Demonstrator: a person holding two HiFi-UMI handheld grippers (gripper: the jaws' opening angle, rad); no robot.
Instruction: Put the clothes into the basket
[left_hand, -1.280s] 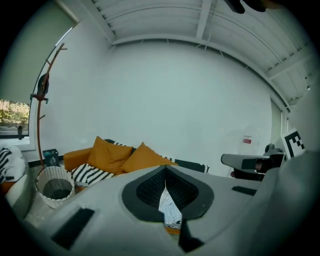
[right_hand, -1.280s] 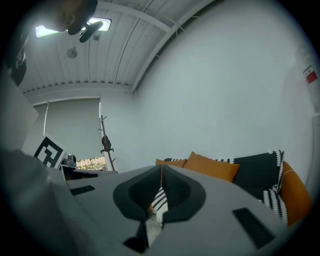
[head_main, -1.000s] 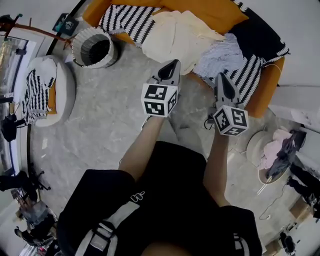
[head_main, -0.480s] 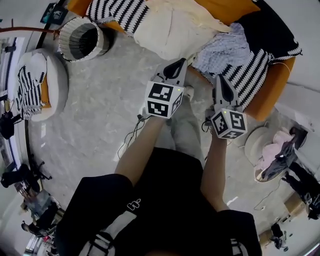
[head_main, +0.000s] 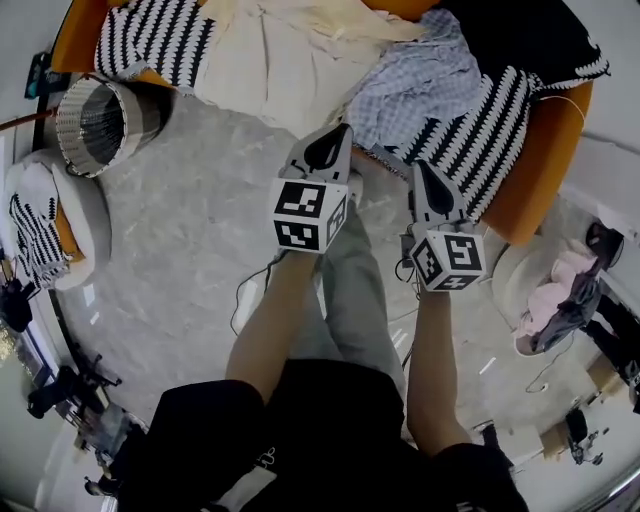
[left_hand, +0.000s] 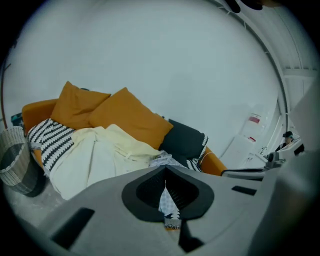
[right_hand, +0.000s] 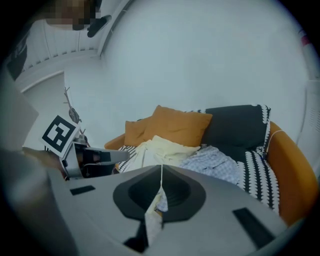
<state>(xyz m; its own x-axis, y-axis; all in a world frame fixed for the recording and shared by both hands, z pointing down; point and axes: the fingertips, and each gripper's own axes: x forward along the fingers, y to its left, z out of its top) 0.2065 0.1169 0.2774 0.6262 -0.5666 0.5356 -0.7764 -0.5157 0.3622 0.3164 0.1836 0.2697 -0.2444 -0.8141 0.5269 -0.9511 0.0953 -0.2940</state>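
The fingers of our left gripper (head_main: 338, 137) are pressed together with nothing between them, and the fingers of our right gripper (head_main: 422, 172) are likewise closed and empty. Through the thin slit of each pair we see only cloth that lies further away. So we judge the task to be at its very start: no garment is grasped, and everything is left to carry.

Both grippers point toward twelve o'clock, at the orange upholstered sofa (head_main: 545, 175). On it lies a soft cream cotton shirt (head_main: 270, 70), crumpled in loose folds. Just beside it, at one o'clock, is a thin blue-and-white checked shirt (head_main: 410, 85), next to a black-and-white zigzag knitted throw (head_main: 505, 110). The round woven grey-and-white basket (head_main: 105, 118) stands on the grey marbled floor (head_main: 200, 260) at ten o'clock, well apart from the clothes. What we see of its inside looks empty.
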